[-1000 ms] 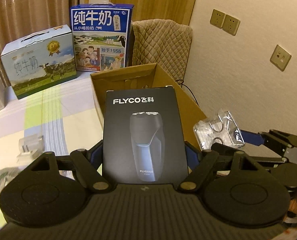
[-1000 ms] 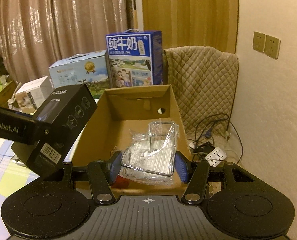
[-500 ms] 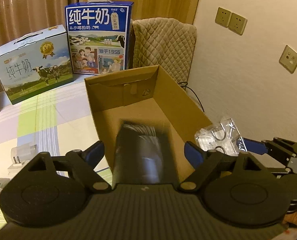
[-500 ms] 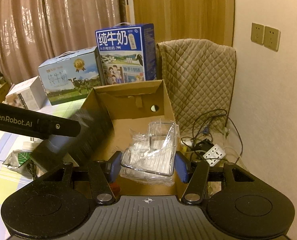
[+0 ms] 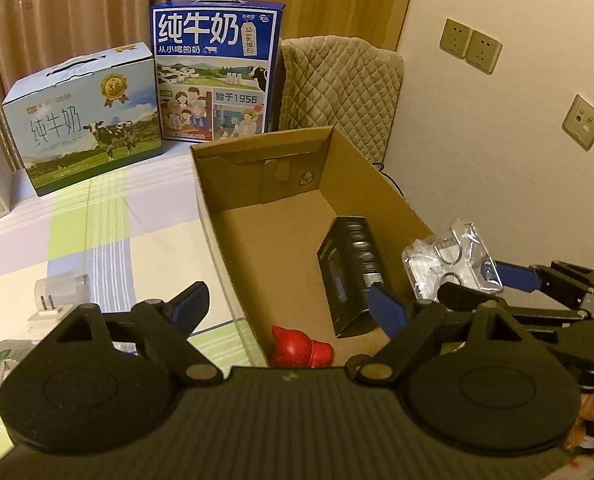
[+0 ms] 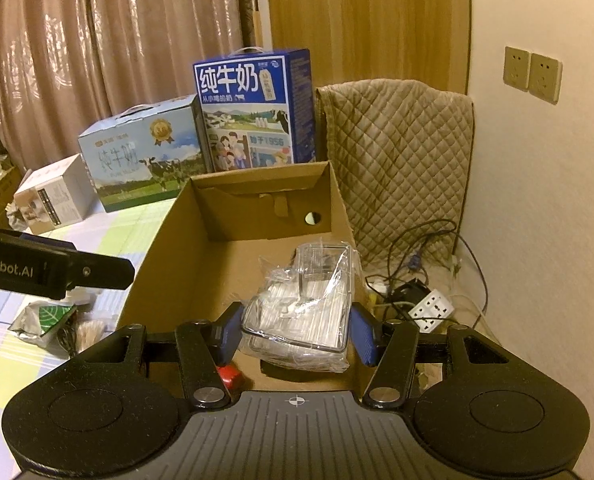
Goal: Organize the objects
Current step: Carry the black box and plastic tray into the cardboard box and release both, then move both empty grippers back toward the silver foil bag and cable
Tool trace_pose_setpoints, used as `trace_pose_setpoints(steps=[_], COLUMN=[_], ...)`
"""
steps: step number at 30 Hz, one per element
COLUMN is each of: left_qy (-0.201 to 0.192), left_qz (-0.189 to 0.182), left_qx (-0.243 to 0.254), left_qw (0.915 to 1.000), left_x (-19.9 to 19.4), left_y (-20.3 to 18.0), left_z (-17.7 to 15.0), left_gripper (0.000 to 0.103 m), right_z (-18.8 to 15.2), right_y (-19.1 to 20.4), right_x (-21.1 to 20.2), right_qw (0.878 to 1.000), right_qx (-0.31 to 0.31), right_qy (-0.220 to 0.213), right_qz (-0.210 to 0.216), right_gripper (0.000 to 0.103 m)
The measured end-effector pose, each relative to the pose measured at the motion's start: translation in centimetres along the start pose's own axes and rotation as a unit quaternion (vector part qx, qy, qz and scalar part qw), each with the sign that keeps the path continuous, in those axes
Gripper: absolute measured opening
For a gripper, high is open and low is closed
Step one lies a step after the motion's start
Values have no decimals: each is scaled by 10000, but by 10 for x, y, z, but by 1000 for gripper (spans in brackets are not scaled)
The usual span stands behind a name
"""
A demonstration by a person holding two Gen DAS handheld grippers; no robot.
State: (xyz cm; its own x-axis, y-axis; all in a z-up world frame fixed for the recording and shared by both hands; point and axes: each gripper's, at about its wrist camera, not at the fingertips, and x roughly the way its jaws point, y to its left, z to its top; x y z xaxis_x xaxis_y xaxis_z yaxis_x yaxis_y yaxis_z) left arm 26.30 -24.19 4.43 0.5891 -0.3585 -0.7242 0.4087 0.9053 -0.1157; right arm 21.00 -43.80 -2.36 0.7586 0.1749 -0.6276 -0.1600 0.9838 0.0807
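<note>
right wrist view had the right claw [image 6: 297, 338] clamped on a crinkly clear plastic pack [image 6: 301, 304] at lower centre over the cardboard box [image 6: 165, 248], where it might slip and miss, while the left claw [image 5: 285, 302] gaped empty.

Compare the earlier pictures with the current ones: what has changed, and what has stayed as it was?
The left claw let go of the black rectangular shaver box, which dropped into the open brown cardboard carton and now lies beside a red object; the claw is open. Unchanged: the right claw still grips the clear plastic-wrapped package over the carton.
</note>
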Motion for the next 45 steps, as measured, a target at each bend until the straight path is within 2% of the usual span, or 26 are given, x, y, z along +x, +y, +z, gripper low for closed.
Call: trace_pose_setpoints(steps=[6, 8, 10, 18, 23, 34, 45], left_qy=[-1, 4, -7, -120, -185, -352, -484], left_qz=[36, 44, 43, 109, 135, 347, 626], left_qx=[-72, -113, -172, -373, -525, -730, -919], left_qw=[10000, 9999, 9998, 9992, 9984, 9961, 9926], left_x=[-5, -7, -11, -38, -61, -114, -158], left_y=[6, 10, 15, 31, 40, 55, 78], left_z=[-6, -9, -12, -34, -51, -93, -133], left_gripper=[84, 84, 84, 85, 86, 90, 101], right_z=[5, 7, 8, 4, -5, -35, -59], right_y=[3, 0, -1, -2, 10, 66, 113], right_x=[2, 3, 0, -23, -40, -72, -88], right_qw=[9997, 9990, 9985, 9973, 9975, 9989, 9982], right_qx=[83, 252, 346, 526, 566, 290, -25], right_qy=[-144, -223, -366, -469, -356, 29, 208], right_qz=[162, 291, 203, 202, 234, 355, 566], right_gripper=[53, 57, 69, 70, 70, 70, 71])
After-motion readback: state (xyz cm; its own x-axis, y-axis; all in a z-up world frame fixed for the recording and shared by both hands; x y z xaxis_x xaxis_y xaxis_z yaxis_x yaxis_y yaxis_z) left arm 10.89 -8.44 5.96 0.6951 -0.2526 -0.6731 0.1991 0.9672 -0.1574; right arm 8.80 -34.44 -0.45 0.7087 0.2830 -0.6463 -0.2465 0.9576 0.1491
